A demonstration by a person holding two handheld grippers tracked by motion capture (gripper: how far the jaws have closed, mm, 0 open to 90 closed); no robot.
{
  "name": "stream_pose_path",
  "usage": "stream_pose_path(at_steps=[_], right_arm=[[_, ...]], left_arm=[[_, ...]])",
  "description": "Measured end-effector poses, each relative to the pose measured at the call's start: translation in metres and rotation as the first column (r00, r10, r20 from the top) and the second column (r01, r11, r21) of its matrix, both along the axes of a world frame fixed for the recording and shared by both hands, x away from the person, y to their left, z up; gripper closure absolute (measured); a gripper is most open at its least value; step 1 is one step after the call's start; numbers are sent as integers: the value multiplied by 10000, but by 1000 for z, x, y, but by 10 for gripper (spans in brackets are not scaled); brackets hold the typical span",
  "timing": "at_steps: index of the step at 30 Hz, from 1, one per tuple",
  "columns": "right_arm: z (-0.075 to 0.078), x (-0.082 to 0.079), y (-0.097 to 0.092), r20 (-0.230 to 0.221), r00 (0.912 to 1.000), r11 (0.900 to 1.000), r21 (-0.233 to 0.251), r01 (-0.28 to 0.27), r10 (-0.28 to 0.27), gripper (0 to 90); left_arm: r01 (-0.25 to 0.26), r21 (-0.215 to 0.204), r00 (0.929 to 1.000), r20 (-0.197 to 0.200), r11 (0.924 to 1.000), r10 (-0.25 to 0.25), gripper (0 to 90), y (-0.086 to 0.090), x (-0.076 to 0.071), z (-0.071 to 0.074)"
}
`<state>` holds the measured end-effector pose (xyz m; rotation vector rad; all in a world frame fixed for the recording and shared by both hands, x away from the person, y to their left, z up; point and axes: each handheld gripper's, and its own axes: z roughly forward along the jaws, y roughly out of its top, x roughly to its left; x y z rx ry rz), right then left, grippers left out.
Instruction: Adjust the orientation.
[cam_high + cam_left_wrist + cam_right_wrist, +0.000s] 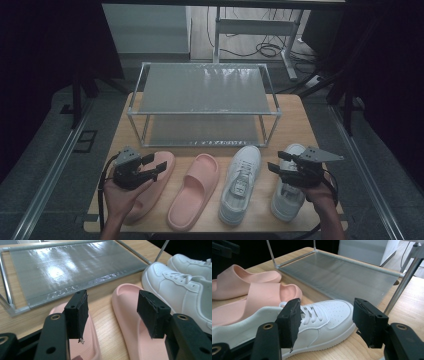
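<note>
Footwear is lying in a row at the near edge of the table (295,117), none of it yet on the rack (202,90).
Left gripper (150,165) is hovering released over the left pink slipper (150,192); right gripper (281,161) is hovering released over the right white sneaker (287,195). The other slipper (194,192) and other sneaker (241,182) are lying between them, so shelving seems wholly ahead.

No text readable — not on shoes or rack
</note>
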<state>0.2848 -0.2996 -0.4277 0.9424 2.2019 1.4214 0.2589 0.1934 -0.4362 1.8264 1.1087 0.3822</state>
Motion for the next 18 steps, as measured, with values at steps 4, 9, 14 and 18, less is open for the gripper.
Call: stream_pose_path(at_steps=[4, 9, 14, 18], right_arm=[[-4, 3, -4, -152, 9999, 10000, -25, -37, 37, 400], [-4, 3, -10, -172, 9998, 10000, 67, 30, -29, 401], [-2, 0, -15, -86, 9994, 9994, -41, 348, -348, 402], [2, -5, -12, 36, 9995, 9995, -37, 316, -316, 402]], left_arm=[[-17, 103, 9998, -214, 9999, 19, 429, -4, -1, -3], [156, 252, 9990, -411, 9996, -145, 443, -13, 1, -8], [352, 590, 9990, -293, 9976, -335, 465, -20, 0, -6], [415, 501, 9990, -188, 9979, -406, 473, -18, -8, -4]])
